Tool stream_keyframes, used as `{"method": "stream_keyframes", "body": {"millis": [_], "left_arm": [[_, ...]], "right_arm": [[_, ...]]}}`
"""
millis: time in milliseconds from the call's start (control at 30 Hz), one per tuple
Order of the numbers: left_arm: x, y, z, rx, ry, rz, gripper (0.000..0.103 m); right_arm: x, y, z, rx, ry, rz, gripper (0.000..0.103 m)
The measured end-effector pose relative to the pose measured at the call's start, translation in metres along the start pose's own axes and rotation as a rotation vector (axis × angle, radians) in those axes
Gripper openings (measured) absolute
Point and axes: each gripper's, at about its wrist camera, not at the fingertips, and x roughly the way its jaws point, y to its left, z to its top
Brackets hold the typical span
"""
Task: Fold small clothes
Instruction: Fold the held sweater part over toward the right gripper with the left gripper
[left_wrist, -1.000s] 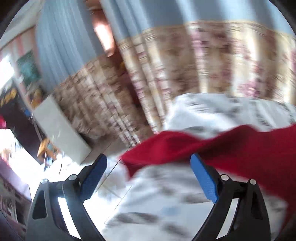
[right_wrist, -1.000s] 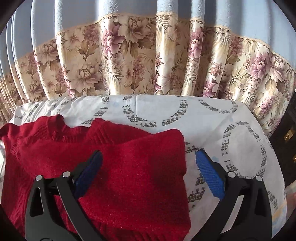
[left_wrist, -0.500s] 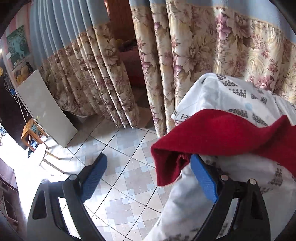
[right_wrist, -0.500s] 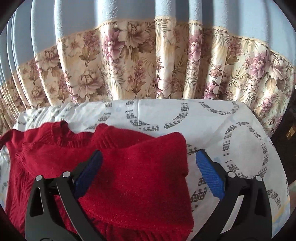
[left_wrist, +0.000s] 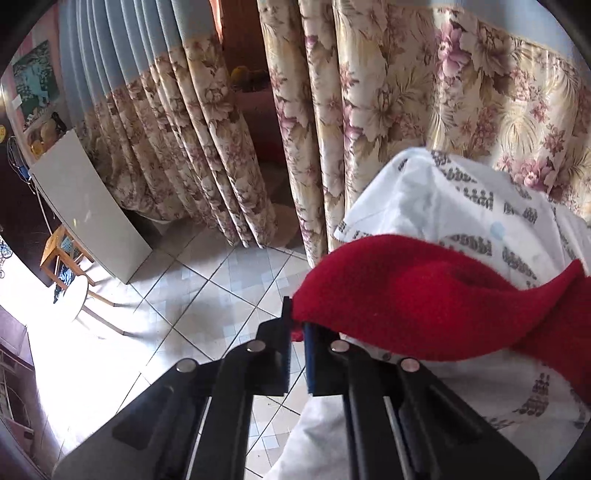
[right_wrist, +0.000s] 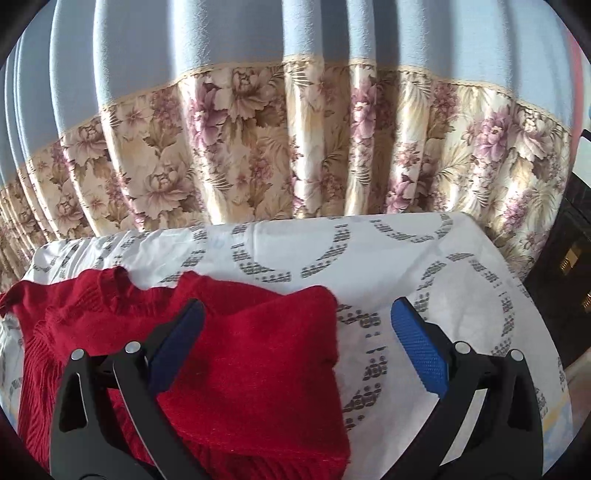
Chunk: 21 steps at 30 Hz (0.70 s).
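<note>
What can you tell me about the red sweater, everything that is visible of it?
The red sweater is a fuzzy knit with ribbed neckline and ribbed edges. It lies partly folded on the white patterned cloth, one flap laid over the body. The left gripper is shut on one end, which hangs past the cloth's edge above the tiled floor. The right gripper is open above it, pads apart, not pressing it.

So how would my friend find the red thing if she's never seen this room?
Look for the flowery curtain, then the table in front of it covered by a white cloth with grey rings. On the cloth's left part lies the red knitted sweater, partly folded. It is the only red, fuzzy thing there, and the left gripper pinches its sleeve end at the table's edge.
</note>
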Motion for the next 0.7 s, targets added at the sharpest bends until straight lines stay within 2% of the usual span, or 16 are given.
{"method": "stream_keyframes", "body": {"millis": [300, 433, 500, 567, 700], "left_arm": [[-0.04, 0.001, 0.01, 0.007, -0.045, 0.013, 0.005], [-0.067, -0.013, 0.009, 0.04, -0.058, 0.002, 0.005], [-0.081, -0.027, 0.008, 0.06, -0.043, -0.047, 0.005], [-0.095, -0.05, 0.007, 0.101, 0.006, -0.133, 0.005], [-0.129, -0.123, -0.003, 0.216, 0.078, -0.318, 0.005]], "right_arm": [[-0.009, -0.008, 0.004, 0.005, -0.017, -0.062, 0.1], [-0.01, -0.008, 0.004, 0.003, -0.002, -0.051, 0.1], [-0.01, -0.008, 0.005, 0.001, 0.002, -0.052, 0.1], [-0.012, -0.01, 0.006, 0.007, 0.005, -0.042, 0.1], [-0.015, -0.011, 0.008, 0.017, 0.008, -0.011, 0.1]]}}
